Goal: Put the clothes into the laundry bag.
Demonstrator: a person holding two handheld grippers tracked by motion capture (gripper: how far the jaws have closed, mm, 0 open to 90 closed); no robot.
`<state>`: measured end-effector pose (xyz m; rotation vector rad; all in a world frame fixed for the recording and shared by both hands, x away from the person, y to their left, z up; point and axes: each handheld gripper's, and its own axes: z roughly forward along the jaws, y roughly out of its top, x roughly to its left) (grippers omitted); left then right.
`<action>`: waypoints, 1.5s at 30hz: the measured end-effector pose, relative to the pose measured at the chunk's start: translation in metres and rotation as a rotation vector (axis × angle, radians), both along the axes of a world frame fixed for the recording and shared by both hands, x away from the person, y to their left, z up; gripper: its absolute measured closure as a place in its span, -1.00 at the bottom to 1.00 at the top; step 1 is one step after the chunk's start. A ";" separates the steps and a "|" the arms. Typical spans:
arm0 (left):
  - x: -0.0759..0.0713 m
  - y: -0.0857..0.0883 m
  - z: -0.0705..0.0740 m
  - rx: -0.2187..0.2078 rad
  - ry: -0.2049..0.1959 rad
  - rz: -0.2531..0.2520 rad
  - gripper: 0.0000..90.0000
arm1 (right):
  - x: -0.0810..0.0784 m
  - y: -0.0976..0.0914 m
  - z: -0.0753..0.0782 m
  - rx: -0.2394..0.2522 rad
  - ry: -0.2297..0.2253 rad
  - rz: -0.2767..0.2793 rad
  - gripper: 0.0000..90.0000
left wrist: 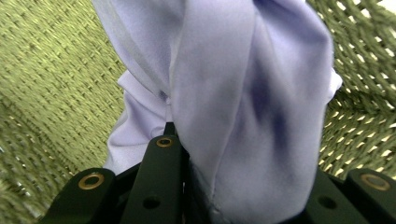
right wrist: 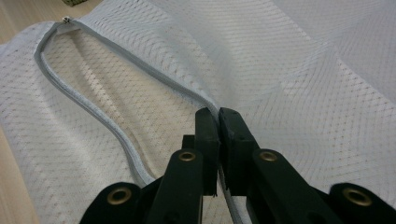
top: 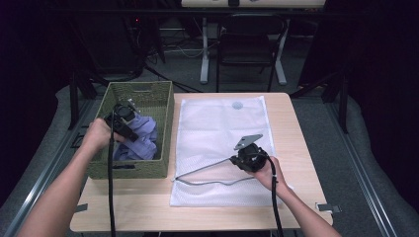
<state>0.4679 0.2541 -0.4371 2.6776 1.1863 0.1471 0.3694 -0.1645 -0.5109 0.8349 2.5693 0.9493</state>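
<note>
You are working at one pale wooden counter (top: pixel 148 207) with rounded corners, set on grey flooring in a dark room; beyond its far edge stand a black chair (top: pixel 245 44) and a white table leg (top: pixel 204 49). Two things lie on the counter. At the left sits one green woven basket (top: pixel 143 94), its near-left corner reaching the counter's left edge. To its right, just beside it, one white mesh laundry bag (top: pixel 217 123) lies flat and covers most of the middle, its near edge leaving a bare strip of wood along your side. A narrow bare strip also runs down the right edge.

Your left tongs (top: pixel 129 129) hang inside the basket, pinching one lavender garment (left wrist: pixel 243 102); in the left gripper view the cloth drapes between the jaws and over the right one. The rest of the garment lies in the basket's near half.

Your right tongs (right wrist: pixel 218 122) are pressed together on the bag's grey zipper edge (right wrist: pixel 116 135), holding the upper side raised, it seems, so the mouth gapes toward the basket.
</note>
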 end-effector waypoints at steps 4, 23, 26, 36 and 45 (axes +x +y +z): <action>0.000 0.002 0.009 -0.001 -0.008 0.008 0.70 | 0.000 0.000 0.000 0.002 0.000 0.000 0.92; -0.002 0.007 0.045 0.025 -0.028 0.014 0.70 | -0.001 -0.003 0.001 0.007 -0.009 -0.005 0.92; -0.002 0.007 0.052 0.028 -0.035 0.013 0.70 | -0.001 -0.003 0.001 0.005 -0.009 -0.007 0.92; -0.003 0.005 0.072 0.039 -0.067 0.020 0.70 | -0.001 -0.002 0.001 0.002 -0.010 -0.001 0.92; -0.004 0.004 0.089 0.049 -0.089 0.025 0.70 | -0.001 -0.003 0.001 -0.001 -0.013 0.001 0.92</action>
